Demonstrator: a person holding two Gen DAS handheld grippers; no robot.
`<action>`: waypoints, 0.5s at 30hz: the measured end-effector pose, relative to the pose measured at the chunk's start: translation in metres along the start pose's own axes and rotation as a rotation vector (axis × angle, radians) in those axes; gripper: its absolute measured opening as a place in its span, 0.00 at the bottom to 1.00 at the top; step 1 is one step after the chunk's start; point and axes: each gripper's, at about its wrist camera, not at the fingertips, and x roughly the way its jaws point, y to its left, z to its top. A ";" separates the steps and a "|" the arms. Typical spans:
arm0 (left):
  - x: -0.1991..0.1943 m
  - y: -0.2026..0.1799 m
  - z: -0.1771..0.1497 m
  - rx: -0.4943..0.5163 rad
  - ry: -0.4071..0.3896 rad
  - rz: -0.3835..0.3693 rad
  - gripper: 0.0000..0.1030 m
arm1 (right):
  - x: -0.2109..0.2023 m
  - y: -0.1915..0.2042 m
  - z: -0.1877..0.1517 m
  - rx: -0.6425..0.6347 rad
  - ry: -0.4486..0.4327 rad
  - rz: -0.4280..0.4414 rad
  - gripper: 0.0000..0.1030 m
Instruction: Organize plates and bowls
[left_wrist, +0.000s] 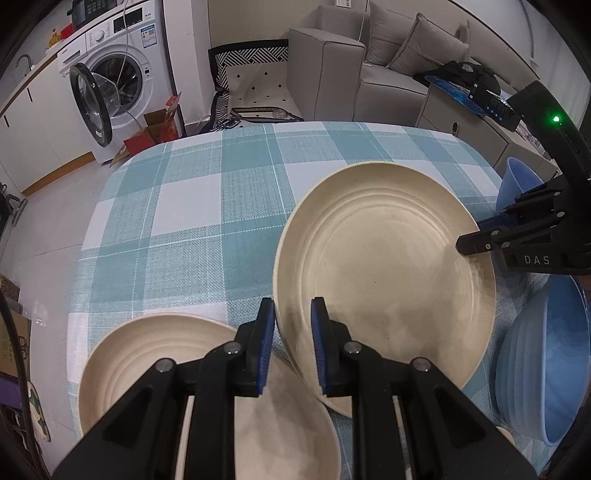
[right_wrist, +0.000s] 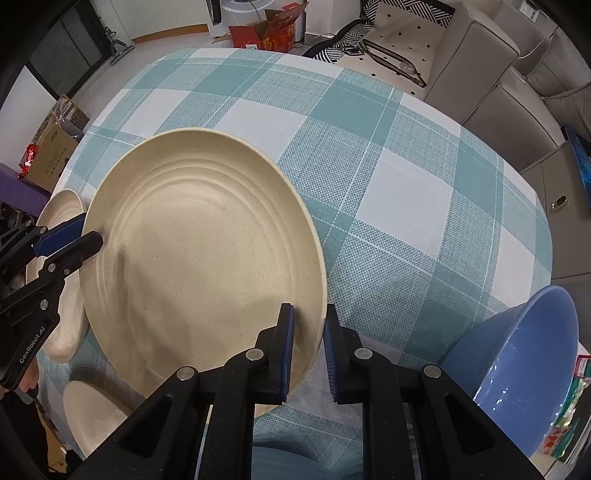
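Both tongs, left (left_wrist: 292, 341) and right (right_wrist: 308, 349), clenched on one cream plate's (right_wrist: 199, 258) rim at centre frame; second plate (left_wrist: 122, 362) lower left and blue bowls (left_wrist: 546, 373) at right edge remain unstacked.

The left claw (left_wrist: 293, 347) and right claw (left_wrist: 476, 236) pinch opposite rims of a cream plate (left_wrist: 388, 280).

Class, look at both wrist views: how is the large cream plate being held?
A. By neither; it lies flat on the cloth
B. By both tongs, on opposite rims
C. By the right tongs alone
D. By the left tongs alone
B: the left tongs and the right tongs each clamp a rim of the tilted cream plate.
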 end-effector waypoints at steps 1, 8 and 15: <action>-0.001 0.000 0.000 0.000 -0.003 0.000 0.17 | -0.002 0.000 0.000 0.000 -0.002 -0.001 0.14; -0.006 0.002 0.000 -0.006 -0.015 -0.004 0.17 | -0.007 -0.002 0.002 0.010 -0.016 0.001 0.13; -0.012 0.003 0.002 -0.014 -0.029 -0.011 0.17 | -0.010 -0.001 0.003 0.019 -0.022 0.003 0.12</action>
